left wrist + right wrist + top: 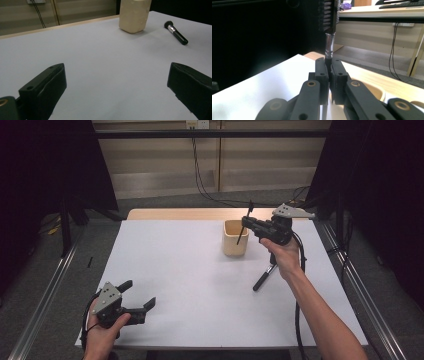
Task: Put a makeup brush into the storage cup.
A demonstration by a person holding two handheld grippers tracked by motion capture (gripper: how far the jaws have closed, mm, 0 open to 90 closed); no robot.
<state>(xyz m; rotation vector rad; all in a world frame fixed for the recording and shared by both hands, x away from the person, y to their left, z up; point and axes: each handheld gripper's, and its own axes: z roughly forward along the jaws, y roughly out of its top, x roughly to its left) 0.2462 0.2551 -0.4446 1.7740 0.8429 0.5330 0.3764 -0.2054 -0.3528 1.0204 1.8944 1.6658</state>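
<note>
My right gripper (246, 224) hangs just above the rim of a beige cup (234, 239), shut on a thin black brush (243, 226). The brush stands nearly upright, its lower end inside the cup's mouth. In the right gripper view the jaws (329, 68) pinch the handle below a silver ferrule (329, 45) and a dark ridged head. A second makeup brush (265, 276) lies on the white table right of the cup; the left gripper view shows this second brush (176, 32) beside the cup (134, 15). My left gripper (139, 293) rests open near the front left corner, nothing between its jaws (115, 75).
The white table (190, 270) has a wooden strip along its far edge. Metal rails run along both sides on the floor. Cables hang down the back wall. My right gripper's cable trails down past the forearm (320, 320).
</note>
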